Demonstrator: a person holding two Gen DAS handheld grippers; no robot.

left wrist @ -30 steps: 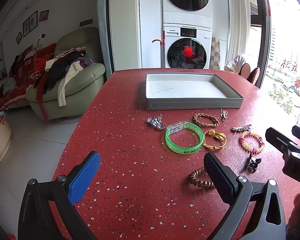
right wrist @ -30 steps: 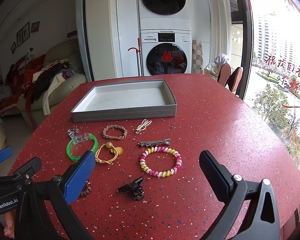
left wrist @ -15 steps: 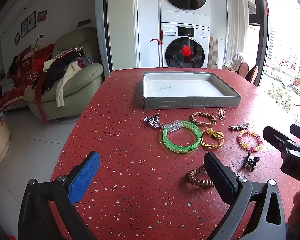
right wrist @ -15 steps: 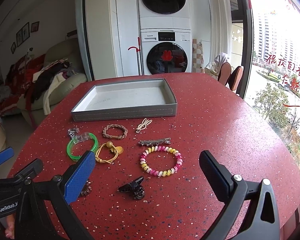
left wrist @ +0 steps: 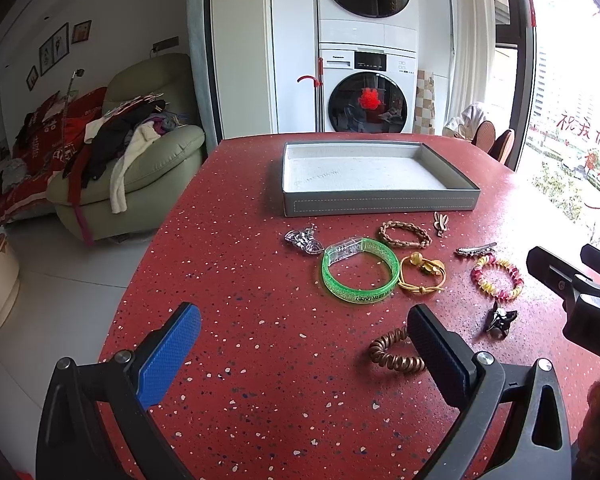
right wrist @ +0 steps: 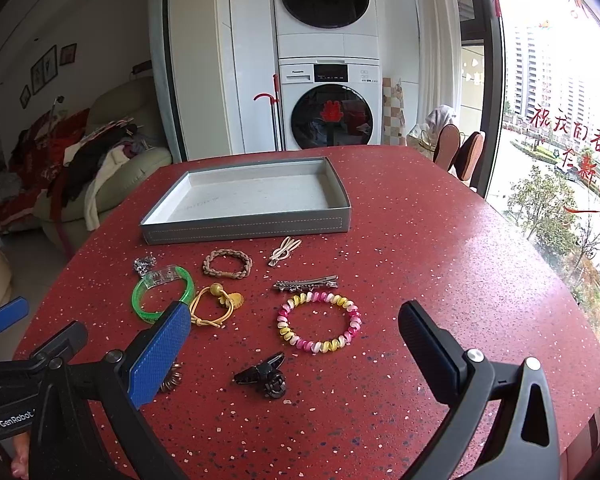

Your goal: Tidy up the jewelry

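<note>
An empty grey tray (left wrist: 380,203) (right wrist: 244,227) stands on the red speckled table. In front of it lie a green bangle (left wrist: 359,277) (right wrist: 162,293), a brown braided bracelet (left wrist: 404,234) (right wrist: 227,264), a yellow hair tie (left wrist: 421,275) (right wrist: 216,305), a pink and yellow spiral bracelet (left wrist: 497,277) (right wrist: 319,322), a silver hair clip (right wrist: 305,282), a pale bow clip (right wrist: 284,251), a black claw clip (left wrist: 500,319) (right wrist: 263,376), a brown coil hair tie (left wrist: 396,354) and a silver charm (left wrist: 303,239). My left gripper (left wrist: 300,344) is open and empty above the near table. My right gripper (right wrist: 296,340) is open and empty, near the spiral bracelet.
The table's rounded edge drops to the floor at left (left wrist: 140,264). A green sofa (left wrist: 140,168) piled with clothes stands beyond it. Stacked washing machines (right wrist: 328,100) stand behind the table. Chairs (right wrist: 460,152) and a window are at right.
The left view has shifted slightly, so the tray and jewelry sit a little further left in it. The right view is almost unchanged. Both grippers stay open.
</note>
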